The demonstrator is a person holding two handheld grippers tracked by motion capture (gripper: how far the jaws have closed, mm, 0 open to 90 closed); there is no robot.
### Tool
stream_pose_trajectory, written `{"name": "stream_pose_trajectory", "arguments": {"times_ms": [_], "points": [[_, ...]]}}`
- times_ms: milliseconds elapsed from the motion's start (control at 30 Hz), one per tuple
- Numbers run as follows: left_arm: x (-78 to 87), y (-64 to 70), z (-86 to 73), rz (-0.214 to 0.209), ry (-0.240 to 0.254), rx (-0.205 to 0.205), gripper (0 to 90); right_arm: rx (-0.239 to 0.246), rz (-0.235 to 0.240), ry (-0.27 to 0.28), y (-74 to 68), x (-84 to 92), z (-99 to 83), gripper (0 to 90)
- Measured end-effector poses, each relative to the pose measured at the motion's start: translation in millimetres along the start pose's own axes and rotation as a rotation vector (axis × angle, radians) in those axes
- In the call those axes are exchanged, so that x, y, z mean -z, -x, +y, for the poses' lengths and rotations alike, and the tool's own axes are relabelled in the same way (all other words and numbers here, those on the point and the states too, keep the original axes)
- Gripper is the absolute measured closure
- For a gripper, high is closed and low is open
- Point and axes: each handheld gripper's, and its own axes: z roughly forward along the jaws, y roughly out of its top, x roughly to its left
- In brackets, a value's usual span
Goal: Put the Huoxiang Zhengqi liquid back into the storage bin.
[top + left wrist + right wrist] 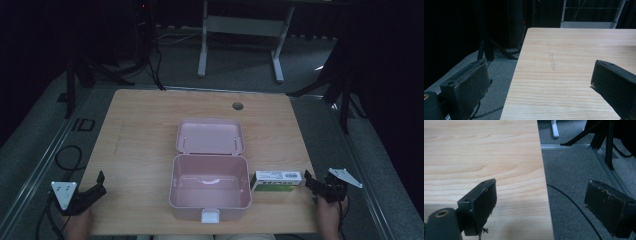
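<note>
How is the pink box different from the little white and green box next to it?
The pink box is much bigger than the white and green box. The pink box is open, its lid laid back flat and little inside; the white and green box is closed. The pink box is plain pink, while the white and green box has printing on it. Both rest on the wooden table, side by side.

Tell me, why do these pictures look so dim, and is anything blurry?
High view: dim room, black backdrop, soft overall; the pink box stays readable. Left gripper view: table grain crisp, near jaws soft. Right gripper view: the same, with the floor dark.
</note>
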Motion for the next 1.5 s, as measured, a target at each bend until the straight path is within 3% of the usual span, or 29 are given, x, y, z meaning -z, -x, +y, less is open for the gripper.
{"name": "stream_pose_trajectory", "arguments": {"times_ms": [33, 133, 200, 300, 433, 500, 567, 633, 767, 867, 933, 1200, 1500], "points": [[0.0, 0.0, 0.0, 0.001, 0.001, 0.001, 2.1, 0.005, 0.002, -0.019, -0.3, -1.3, 0.5, 13.5], [-0.3, -0.5, 0.0, -0.004, 0.000, 0.005, 2.1, 0.011, 0.007, -0.010, -0.6, -0.1, -0.1, 13.5], [-0.3, -0.4, 0.1, -0.005, -0.004, 0.001, 2.1, 0.007, 0.062, -0.033, 1.4, -1.7, 0.6, 13.5], [-0.7, 0.2, 0.1, -0.008, -0.008, -0.004, 2.1, 0.004, 0.100, -0.050, 3.3, -0.7, 1.1, 13.5], [0.1, -1.4, 0.3, -0.021, -0.001, 0.004, 2.1, 0.007, 0.136, -0.125, 7.9, 0.2, 3.4, 12.5], [0.2, -2.6, 0.4, -0.019, 0.000, 0.016, 2.1, 0.033, 0.135, -0.154, 10.2, 1.4, 5.5, 11.4], [0.2, -3.3, 0.5, -0.018, 0.000, 0.024, 2.1, 0.055, 0.184, -0.182, 13.1, 3.5, 8.4, 10.6], [-0.1, -3.0, 0.5, -0.020, -0.002, 0.021, 2.1, 0.089, 0.220, -0.222, 15.0, 5.2, 10.9, 10.5], [-0.3, -2.3, 0.5, -0.022, -0.005, 0.014, 2.1, 0.165, 0.249, -0.316, 15.3, 7.3, 12.6, 10.6], [-0.3, -2.5, 0.6, -0.021, -0.006, 0.015, 2.1, 0.224, 0.271, -0.355, 14.6, 8.9, 12.7, 10.6], [-0.3, -2.5, 0.6, -0.023, -0.007, 0.014, 2.1, 0.237, 0.300, -0.389, 13.8, 10.0, 13.0, 11.0], [-0.9, -2.4, 0.6, -0.025, -0.011, 0.012, 2.1, 0.364, 0.387, -0.468, 0.9, 19.7, 15.9, 11.2], [-1.1, -1.9, 0.6, -0.025, -0.011, 0.006, 2.1, 0.558, 0.493, -0.559, -12.7, 25.9, 19.2, 12.7]]}}
